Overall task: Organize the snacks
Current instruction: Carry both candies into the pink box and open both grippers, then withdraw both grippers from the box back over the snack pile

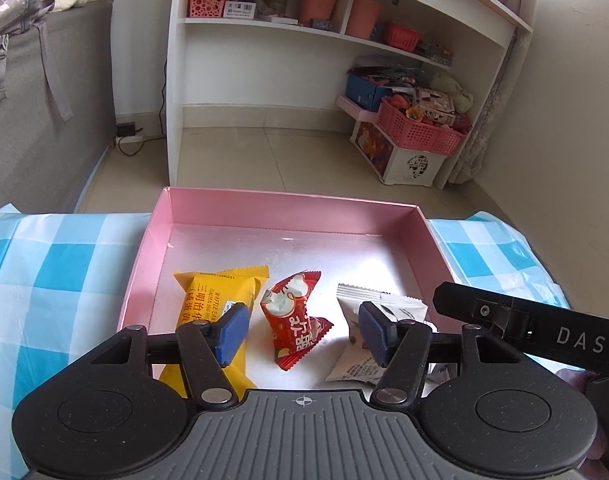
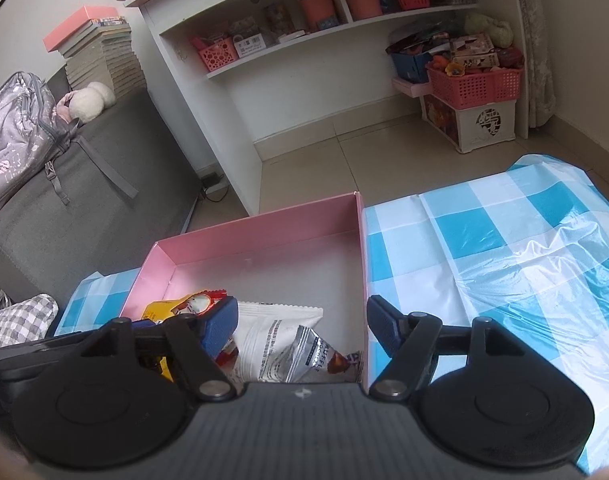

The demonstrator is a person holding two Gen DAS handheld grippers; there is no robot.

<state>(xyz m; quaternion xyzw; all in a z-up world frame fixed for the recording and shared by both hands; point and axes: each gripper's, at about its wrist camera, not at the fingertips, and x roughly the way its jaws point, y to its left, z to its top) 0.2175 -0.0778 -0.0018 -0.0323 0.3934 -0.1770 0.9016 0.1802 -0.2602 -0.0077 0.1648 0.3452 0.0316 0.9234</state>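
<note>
At the bottom of the left wrist view the left gripper (image 1: 302, 326) hangs with its blue pads spread wide and nothing between them, poised above the near edge of the pink box (image 1: 264, 200). Low in the right wrist view the right gripper (image 2: 302, 326) is likewise released and empty, its fingers straddling the box's right wall. Just beyond the left pads, in the lower middle of the frame, three snacks lie on the box floor: a yellow waffle packet (image 1: 212, 300) at lower left, a red wrapped candy (image 1: 294, 320) in the centre, a white packet (image 1: 380, 308) to its right. The right view adds a silver truffle packet (image 2: 314, 354) overlapping the white one. The box sits on a blue checked cloth (image 1: 44, 260) filling both sides of the frame. No snack shows outside the box, so the gathering step looks finished or nearly so; the next move likely calls for straightening the overlapped packets or drawing both tools back. Farther off, at the top of the frame, stands a white shelf unit (image 1: 264, 24).
</note>
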